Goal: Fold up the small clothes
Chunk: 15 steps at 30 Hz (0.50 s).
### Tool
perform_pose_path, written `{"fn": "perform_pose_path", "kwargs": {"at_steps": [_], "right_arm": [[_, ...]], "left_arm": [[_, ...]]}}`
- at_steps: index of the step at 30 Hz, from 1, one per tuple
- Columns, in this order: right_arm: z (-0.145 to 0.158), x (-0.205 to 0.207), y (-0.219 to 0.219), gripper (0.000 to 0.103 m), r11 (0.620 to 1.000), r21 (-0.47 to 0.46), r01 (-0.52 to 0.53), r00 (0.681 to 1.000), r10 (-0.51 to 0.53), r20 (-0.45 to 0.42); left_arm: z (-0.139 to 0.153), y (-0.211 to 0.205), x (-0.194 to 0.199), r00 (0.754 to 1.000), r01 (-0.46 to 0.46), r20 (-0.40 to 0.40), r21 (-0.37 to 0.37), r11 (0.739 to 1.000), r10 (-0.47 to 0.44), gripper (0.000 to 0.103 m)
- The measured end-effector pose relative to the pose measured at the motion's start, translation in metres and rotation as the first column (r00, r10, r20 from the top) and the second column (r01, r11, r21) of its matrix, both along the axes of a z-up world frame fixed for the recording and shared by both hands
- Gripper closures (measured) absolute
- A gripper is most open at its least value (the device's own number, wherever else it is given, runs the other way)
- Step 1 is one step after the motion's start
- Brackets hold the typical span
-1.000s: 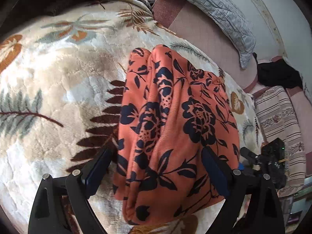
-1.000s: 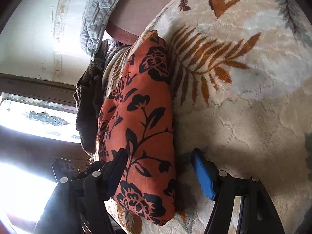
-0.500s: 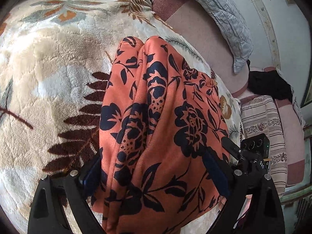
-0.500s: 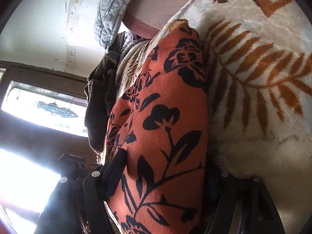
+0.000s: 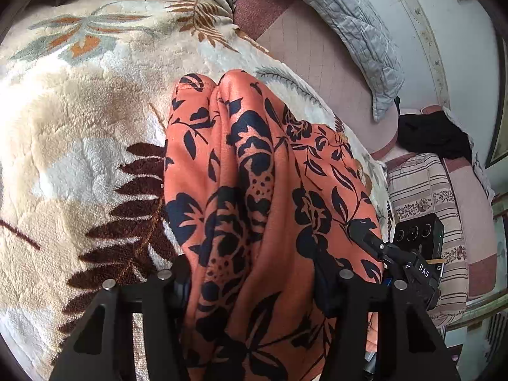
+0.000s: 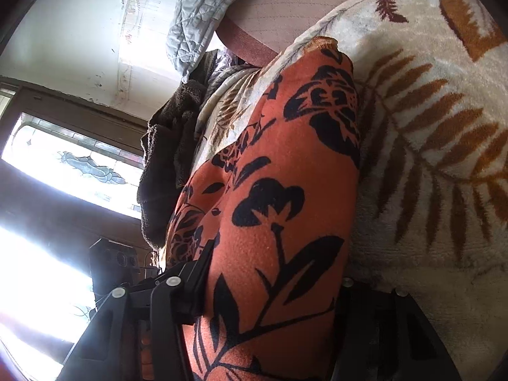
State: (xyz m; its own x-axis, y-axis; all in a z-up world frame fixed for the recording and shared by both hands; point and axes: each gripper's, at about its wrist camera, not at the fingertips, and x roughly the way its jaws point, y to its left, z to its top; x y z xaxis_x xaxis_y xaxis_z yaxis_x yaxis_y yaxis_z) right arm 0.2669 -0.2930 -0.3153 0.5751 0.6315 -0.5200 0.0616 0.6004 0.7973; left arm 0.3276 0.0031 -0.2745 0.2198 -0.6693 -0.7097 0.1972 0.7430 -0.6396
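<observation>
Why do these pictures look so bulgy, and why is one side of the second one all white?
Left wrist view: a fisheye lens bends the wall and bed edges into curves and darkens the corners; the orange floral garment is evenly lit and sharp. Right wrist view: the same bulge, and daylight through the window washes out the lower left, so the dark cloth beside it loses detail.

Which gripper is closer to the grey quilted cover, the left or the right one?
Neither clearly: both views show the grey quilted cover far beyond the orange floral garment. The left gripper and right gripper are both closing their jaws around that garment.
</observation>
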Motion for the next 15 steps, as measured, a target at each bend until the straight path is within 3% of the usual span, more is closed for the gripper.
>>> {"fn": "perform_pose_path", "kwargs": {"at_steps": [4, 15], "right_arm": [[0.019, -0.008, 0.0, 0.053, 0.999, -0.05, 0.004, 0.999, -0.002, 0.054], [0.073, -0.057, -0.05, 0.053, 0.994, -0.111, 0.004, 0.99, 0.012, 0.144]], "left_arm": [[0.015, -0.005, -0.009, 0.998, 0.016, 0.058, 0.015, 1.0, -0.017, 0.055], [0.058, -0.06, -0.057, 0.979, 0.117, 0.166, 0.001, 0.993, -0.115, 0.056]]}}
